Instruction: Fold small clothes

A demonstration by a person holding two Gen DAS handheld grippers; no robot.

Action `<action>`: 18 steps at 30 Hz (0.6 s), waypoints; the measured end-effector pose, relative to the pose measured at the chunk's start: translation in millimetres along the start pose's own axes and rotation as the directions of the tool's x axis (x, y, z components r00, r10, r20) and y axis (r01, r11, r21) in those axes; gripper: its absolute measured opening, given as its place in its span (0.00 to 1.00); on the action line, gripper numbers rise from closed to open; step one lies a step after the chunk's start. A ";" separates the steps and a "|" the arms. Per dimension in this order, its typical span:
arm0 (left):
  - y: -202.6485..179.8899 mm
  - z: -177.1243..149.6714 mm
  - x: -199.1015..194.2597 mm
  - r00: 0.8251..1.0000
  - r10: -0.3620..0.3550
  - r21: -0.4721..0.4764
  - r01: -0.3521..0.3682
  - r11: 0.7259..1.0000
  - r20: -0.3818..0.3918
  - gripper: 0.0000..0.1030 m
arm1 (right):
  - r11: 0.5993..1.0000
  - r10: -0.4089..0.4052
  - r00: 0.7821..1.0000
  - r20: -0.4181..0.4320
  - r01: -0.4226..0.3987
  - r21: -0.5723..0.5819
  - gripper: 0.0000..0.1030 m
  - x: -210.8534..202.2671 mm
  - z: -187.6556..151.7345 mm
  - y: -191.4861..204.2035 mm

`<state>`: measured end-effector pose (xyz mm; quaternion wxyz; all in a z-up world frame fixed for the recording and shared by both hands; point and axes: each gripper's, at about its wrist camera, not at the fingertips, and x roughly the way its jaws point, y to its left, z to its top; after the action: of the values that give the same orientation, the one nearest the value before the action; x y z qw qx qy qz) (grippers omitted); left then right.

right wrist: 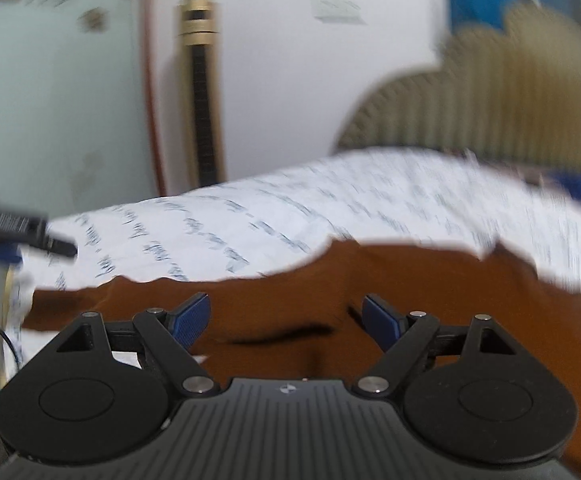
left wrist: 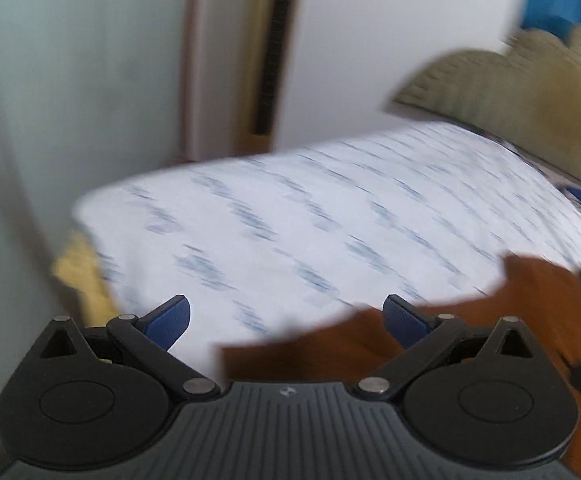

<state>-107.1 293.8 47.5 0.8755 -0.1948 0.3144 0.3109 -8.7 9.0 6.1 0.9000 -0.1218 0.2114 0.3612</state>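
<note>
The brown garment lay on the patterned sheet, long axis crosswise, directly under my right gripper. It sat right of my left gripper. Both stood spread, empty.

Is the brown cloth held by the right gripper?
No. The right gripper has open jaws above the brown cloth; nothing is pinched.

— We see soft, even daylight in both views, with no glare.
— We agree; motion blur smears the sheet, only the near gripper stays sharp, and the edges bow.
</note>
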 end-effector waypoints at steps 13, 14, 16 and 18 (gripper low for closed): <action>67.1 19.9 7.8 0.998 0.068 -0.188 -0.064 0.980 0.016 1.00 | 0.555 0.049 0.992 0.116 0.070 -0.829 0.79 18.6 -49.1 175.4; 67.4 20.2 9.5 0.999 0.052 -0.184 -0.050 0.982 0.011 1.00 | 0.513 0.050 0.991 0.125 0.082 -0.855 0.78 22.6 -53.9 185.0; 67.6 19.8 10.9 0.999 0.039 -0.173 -0.038 0.984 0.004 1.00 | 0.446 0.070 0.989 0.131 0.087 -0.891 0.75 29.2 -61.4 199.8; 67.9 17.7 9.4 0.999 0.035 -0.170 -0.034 0.985 0.003 1.00 | 0.410 0.099 0.986 0.134 0.082 -0.908 0.68 33.9 -64.7 212.9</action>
<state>-139.0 356.8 44.1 0.8511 -0.2621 0.2875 0.3525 -155.0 156.2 -80.9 0.7017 -0.5593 -0.0936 0.4313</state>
